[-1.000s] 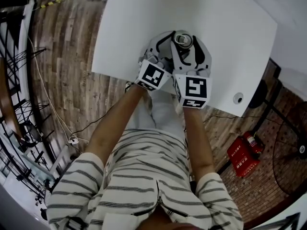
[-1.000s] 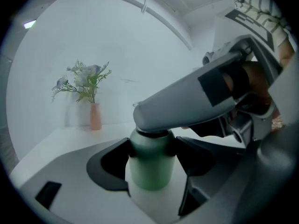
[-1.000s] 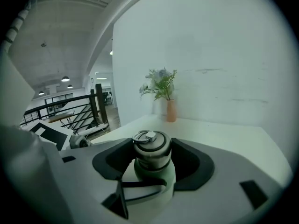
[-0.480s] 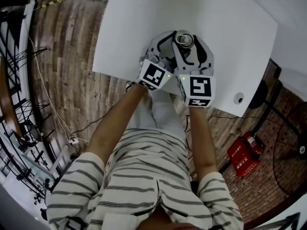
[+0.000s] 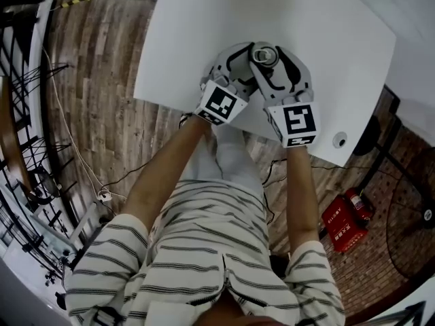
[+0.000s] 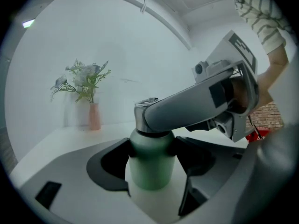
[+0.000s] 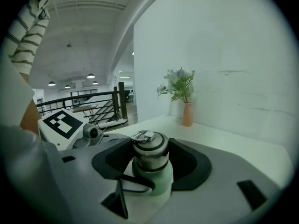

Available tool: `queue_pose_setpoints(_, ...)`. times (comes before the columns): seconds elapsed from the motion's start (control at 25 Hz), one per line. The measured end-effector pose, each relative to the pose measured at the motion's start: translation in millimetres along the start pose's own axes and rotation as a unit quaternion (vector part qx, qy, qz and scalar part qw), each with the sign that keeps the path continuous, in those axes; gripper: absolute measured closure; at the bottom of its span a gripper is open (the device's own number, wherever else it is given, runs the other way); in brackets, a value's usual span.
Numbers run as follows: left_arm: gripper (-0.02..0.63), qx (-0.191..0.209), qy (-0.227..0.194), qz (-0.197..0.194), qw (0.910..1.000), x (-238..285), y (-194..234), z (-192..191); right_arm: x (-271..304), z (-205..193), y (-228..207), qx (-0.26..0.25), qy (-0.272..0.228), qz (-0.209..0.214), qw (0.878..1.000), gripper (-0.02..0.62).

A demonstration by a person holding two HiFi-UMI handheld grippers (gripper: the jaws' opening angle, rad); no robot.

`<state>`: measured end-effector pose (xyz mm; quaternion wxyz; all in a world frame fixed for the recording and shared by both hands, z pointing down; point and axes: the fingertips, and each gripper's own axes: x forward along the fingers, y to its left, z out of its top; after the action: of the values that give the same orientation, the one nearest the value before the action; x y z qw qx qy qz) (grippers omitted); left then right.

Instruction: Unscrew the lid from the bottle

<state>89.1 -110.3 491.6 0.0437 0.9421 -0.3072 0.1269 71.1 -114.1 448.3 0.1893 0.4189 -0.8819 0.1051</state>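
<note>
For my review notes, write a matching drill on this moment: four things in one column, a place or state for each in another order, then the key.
Things
1. left gripper
2. right gripper
3. pink vase
4. fire extinguisher

Places or states
A. red, on the brick floor
B. fingers around the metal lid
C. standing by the white wall, holding flowers
D. fingers clamped on the green bottle body

Pairs: 1-D, 2-B, 3-C, 4-A
</note>
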Motion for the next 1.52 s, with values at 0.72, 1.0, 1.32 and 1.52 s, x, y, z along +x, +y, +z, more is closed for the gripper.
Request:
queue_pose_setpoints(0.72, 0.291, 0.002, 0.008, -0.007, 0.9999, 1, 4, -3, 4, 0, 6, -0.1, 0.016, 0.177, 0.979, 0.337)
queue_pose_setpoints(1.0, 0.291, 0.006, 0.007, -0.011, 0.9999, 2, 4, -3, 2, -3, 9, -0.141, 0.028, 0.254, 0.956, 0.336)
queue_pose_setpoints(1.32, 0.291, 0.006, 0.009, -0.013, 0.9999, 0, 3, -3, -1, -5, 14, -0.197, 0.06, 0.34, 0.917, 0.336)
queue_pose_setpoints(1.52, 0.291, 0.008, 0.012, -0.015, 0.9998, -2, 3, -3, -3, -8, 14, -0.241, 0.124, 0.377, 0.886, 0.341)
